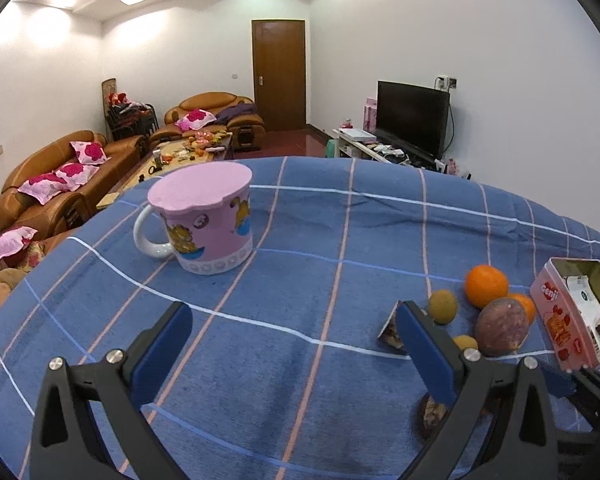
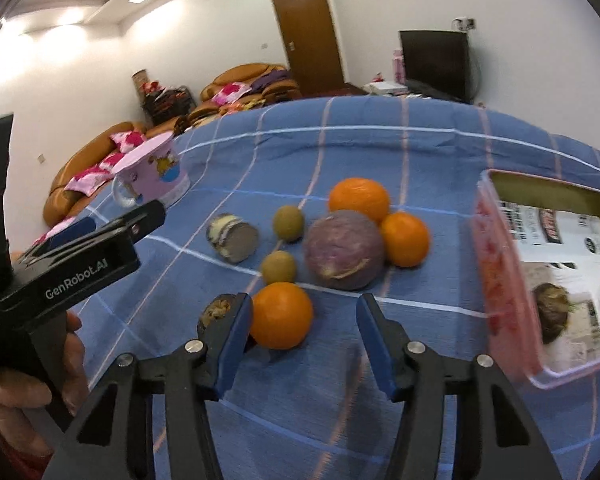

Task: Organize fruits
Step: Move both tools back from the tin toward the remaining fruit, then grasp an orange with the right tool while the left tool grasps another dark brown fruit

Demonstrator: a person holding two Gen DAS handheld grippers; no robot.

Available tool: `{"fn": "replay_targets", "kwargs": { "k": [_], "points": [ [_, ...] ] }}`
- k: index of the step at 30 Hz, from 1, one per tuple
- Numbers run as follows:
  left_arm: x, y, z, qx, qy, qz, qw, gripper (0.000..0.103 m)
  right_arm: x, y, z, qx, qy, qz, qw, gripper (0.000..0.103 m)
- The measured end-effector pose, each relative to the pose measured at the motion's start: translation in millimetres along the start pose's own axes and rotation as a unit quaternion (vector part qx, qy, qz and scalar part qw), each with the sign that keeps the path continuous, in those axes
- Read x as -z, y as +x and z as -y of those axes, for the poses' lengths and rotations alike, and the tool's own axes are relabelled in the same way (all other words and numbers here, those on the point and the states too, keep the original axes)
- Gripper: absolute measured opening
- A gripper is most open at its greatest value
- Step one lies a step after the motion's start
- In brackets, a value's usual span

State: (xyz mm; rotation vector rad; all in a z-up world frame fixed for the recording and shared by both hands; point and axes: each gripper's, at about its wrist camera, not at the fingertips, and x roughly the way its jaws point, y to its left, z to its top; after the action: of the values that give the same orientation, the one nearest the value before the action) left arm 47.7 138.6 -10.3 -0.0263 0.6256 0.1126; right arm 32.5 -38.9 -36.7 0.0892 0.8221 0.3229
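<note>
In the right wrist view, three oranges lie on the blue checked cloth: one (image 2: 282, 315) sits between my right gripper's open fingers, close to the left pad, two more (image 2: 359, 198) (image 2: 405, 238) behind. A purple passion fruit (image 2: 343, 249) lies between them, with two small green-brown fruits (image 2: 288, 222) (image 2: 278, 267) to its left. My right gripper (image 2: 304, 320) is open and empty. My left gripper (image 1: 294, 322) is open and empty over bare cloth, left of the fruits; the orange (image 1: 486, 285) and passion fruit (image 1: 501, 326) show at its right.
A pink tin box (image 2: 500, 280) with snack packets stands open at the right, also in the left wrist view (image 1: 556, 320). A pink mug (image 1: 208, 224) with a lid stands at the left. Wrapped snacks (image 2: 233, 237) (image 2: 216, 312) lie near the fruits.
</note>
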Motion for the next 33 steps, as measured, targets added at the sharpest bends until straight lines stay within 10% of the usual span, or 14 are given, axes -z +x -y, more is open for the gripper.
{"fn": "replay_targets", "kwargs": {
  "k": [14,23,33],
  "points": [
    [-1.6,-5.6,2.3,0.03,0.01,0.006,0.9995,0.102,7.6,8.4,12.3,-0.034,0.027,-0.019,0.999,0.037],
    [6.6,-5.7,30.6,0.179,0.069,-0.068,0.9791,0.084,12.1,-53.7,40.4,0.066,0.015,0.101,0.993,0.037],
    [33.1,8.2,68.6,0.173,0.163,-0.134,0.9621,0.049,9.2,-68.6,49.5,0.087,0.015,0.112,0.99,0.037]
  ]
}}
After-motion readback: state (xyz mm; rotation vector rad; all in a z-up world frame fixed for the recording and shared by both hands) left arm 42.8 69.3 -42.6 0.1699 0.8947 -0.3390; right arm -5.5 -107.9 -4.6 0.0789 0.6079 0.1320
